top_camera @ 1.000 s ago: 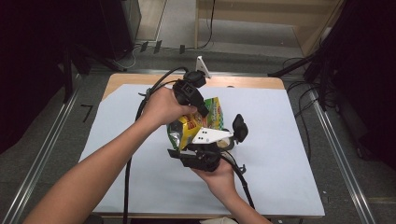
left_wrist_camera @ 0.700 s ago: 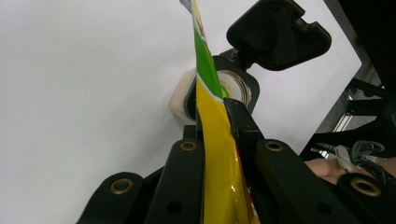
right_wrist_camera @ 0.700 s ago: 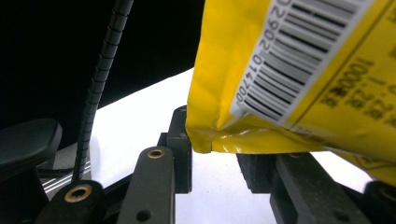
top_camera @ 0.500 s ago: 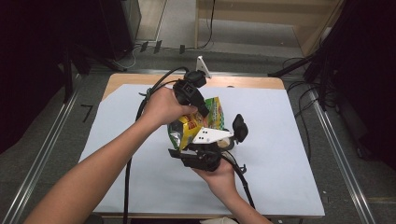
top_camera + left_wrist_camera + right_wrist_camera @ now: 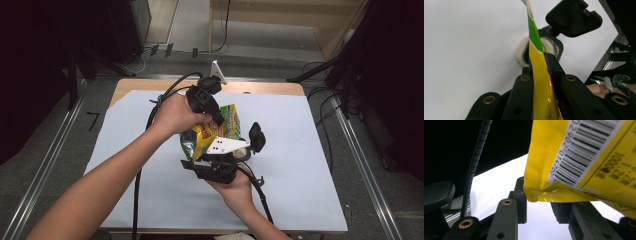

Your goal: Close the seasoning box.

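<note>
A yellow and green snack bag (image 5: 212, 135) is held up over the middle of the white table cover (image 5: 310, 165), between two grippers. The left gripper (image 5: 541, 75) pinches the bag's flat sealed edge, jaws pressed tight on it. The right gripper (image 5: 537, 205) has its jaws spread either side of the bag's lower corner (whether they press it I cannot tell). A barcode (image 5: 584, 147) shows there, its digits partly readable: 02902 01470. What is inside the bag cannot be seen.
</note>
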Demonstrator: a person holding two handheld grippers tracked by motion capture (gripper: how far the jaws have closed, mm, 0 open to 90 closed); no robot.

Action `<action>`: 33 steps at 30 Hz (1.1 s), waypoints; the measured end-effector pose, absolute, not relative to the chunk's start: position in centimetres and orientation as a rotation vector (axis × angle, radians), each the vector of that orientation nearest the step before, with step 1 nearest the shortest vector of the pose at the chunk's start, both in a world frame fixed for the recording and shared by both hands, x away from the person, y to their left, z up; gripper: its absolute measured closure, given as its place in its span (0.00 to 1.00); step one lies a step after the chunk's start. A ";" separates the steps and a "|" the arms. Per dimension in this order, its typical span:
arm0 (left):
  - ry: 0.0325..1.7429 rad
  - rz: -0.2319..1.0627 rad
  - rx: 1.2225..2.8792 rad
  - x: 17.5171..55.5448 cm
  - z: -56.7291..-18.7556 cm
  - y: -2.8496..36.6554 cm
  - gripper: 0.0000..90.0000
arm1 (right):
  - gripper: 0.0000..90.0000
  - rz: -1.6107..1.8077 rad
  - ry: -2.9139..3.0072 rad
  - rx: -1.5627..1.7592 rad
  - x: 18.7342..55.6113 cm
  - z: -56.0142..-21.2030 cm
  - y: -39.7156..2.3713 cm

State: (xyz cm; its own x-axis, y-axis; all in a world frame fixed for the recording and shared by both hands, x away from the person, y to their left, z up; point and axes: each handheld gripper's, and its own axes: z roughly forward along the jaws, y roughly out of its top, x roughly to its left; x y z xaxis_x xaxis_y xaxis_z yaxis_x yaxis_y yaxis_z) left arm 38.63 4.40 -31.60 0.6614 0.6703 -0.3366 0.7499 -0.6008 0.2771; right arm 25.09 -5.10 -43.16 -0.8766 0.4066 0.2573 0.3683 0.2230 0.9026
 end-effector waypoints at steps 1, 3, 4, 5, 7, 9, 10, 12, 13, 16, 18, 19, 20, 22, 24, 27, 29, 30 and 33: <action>1.116 -0.277 2.486 38.6 -31.6 4.4 0.96 | 0.78 1.776 2.431 0.769 25.1 -43.1 -5.1; 1.116 -0.278 2.485 38.6 -31.6 4.4 0.96 | 0.78 1.777 2.430 0.771 25.1 -43.2 -5.1; 1.116 -0.278 2.486 38.6 -31.6 4.4 0.96 | 0.78 1.777 2.430 0.771 25.1 -43.2 -5.1; 1.115 -0.278 2.487 38.6 -31.6 4.4 0.96 | 0.78 1.777 2.431 0.772 25.1 -43.2 -5.1; 1.114 -0.279 2.488 38.6 -31.6 4.4 0.96 | 0.78 1.776 2.431 0.771 25.1 -43.2 -5.1; 1.114 -0.280 2.487 38.6 -31.6 4.4 0.96 | 0.78 1.776 2.432 0.769 25.1 -43.2 -5.1; 1.114 -0.279 2.487 38.6 -31.6 4.4 0.96 | 0.78 1.776 2.432 0.770 25.1 -43.2 -5.1; 1.113 -0.280 2.489 38.6 -31.6 4.4 0.96 | 0.78 1.775 2.430 0.769 25.1 -43.2 -5.1; 1.113 -0.280 2.491 38.6 -31.7 4.4 0.96 | 0.78 1.774 2.431 0.770 25.1 -43.2 -5.1; 1.112 -0.280 2.491 38.6 -31.7 4.4 0.96 | 0.78 1.774 2.432 0.771 25.1 -43.2 -5.1; 1.112 -0.280 2.492 38.6 -31.7 4.4 0.96 | 0.78 1.773 2.432 0.770 25.1 -43.2 -5.1; 1.112 -0.280 2.491 38.6 -31.7 4.4 0.96 | 0.78 1.772 2.432 0.770 25.1 -43.2 -5.1; 1.110 -0.279 2.492 38.6 -31.7 4.4 0.96 | 0.78 1.770 2.434 0.768 25.1 -43.2 -5.1; 1.112 -0.279 2.489 38.6 -31.7 4.4 0.96 | 0.78 1.769 2.435 0.771 25.1 -43.3 -5.1; 1.110 -0.281 2.491 38.6 -31.8 4.4 0.96 | 0.78 1.770 2.433 0.771 25.0 -43.3 -5.1; 1.112 -0.282 2.495 38.5 -31.9 4.4 0.96 | 0.78 1.765 2.430 0.766 25.0 -43.5 -5.0; 1.110 -0.280 2.498 38.5 -32.0 4.4 0.96 | 0.78 1.767 2.432 0.773 24.9 -43.6 -4.9; 1.110 -0.280 2.498 38.5 -32.0 4.4 0.96 | 0.78 1.767 2.431 0.773 24.9 -43.6 -4.9; 1.102 -0.280 2.490 38.4 -31.8 4.5 0.96 | 0.78 1.756 2.426 0.764 24.9 -43.6 -4.9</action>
State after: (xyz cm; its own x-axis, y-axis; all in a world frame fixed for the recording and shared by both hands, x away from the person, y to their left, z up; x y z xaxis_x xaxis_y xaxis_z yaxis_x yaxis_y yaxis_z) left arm 38.41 4.51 -31.79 0.6690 0.6627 -0.3366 0.7430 -0.6085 0.2787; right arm 24.88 -4.86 -43.58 -0.8766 0.4169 0.2403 0.3585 0.2329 0.9040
